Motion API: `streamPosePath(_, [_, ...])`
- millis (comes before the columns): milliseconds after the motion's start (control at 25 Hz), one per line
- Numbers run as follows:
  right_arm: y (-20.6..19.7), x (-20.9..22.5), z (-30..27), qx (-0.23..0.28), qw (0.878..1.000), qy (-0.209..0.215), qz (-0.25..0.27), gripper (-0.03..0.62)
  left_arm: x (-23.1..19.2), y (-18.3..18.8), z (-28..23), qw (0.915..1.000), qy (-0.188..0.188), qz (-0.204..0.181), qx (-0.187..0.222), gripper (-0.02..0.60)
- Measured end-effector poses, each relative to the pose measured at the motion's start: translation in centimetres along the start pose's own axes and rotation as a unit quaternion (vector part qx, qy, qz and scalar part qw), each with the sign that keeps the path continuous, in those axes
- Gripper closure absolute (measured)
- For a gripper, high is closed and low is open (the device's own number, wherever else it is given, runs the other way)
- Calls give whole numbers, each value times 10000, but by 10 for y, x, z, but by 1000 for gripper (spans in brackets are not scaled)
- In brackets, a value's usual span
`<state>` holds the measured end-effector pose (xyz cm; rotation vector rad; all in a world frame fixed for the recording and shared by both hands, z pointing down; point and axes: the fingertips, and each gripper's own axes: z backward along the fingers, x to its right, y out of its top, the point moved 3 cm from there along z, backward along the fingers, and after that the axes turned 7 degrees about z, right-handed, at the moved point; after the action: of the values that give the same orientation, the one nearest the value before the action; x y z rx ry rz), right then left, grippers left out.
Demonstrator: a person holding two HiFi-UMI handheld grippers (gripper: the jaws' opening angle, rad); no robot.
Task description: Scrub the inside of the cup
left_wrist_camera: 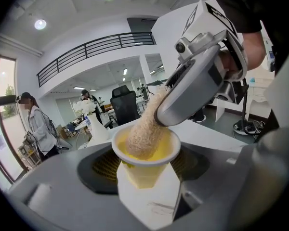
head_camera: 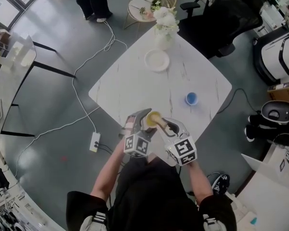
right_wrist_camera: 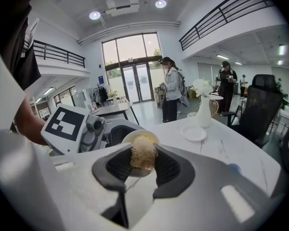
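Yellow cup point(left_wrist_camera: 140, 176), white-rimmed, mouth up, pinched between the pads of the left claw point(left_wrist_camera: 147, 166), over the near corner of the white marble tabletop point(head_camera: 135, 81). Tan fibrous scrubber point(left_wrist_camera: 143, 129) pushed down into the cup's mouth, clamped in the right claw point(right_wrist_camera: 143, 170). Farther across the tabletop, well apart: white plate point(head_camera: 157, 60), small blue container point(head_camera: 191, 98), white vase point(head_camera: 164, 38) of flowers.

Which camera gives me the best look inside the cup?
The left gripper view: it looks into the open cup, yellow inside, with the scrubber pushed in. The head view shows the cup small, from above; in the right gripper view the scrubber hides most of it.
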<state>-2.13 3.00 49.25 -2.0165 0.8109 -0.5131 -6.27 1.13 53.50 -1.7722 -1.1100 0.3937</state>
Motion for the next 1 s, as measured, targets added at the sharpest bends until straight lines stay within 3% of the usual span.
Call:
streamPosePath(440, [-3, -15, 0, -281, 9994, 8, 193, 484, 13, 5, 15, 10000, 65, 16, -37, 259])
streamPosePath(1000, [0, -46, -1, -576, 9963, 346, 540, 484, 11, -9, 25, 9996, 247, 126, -90, 259])
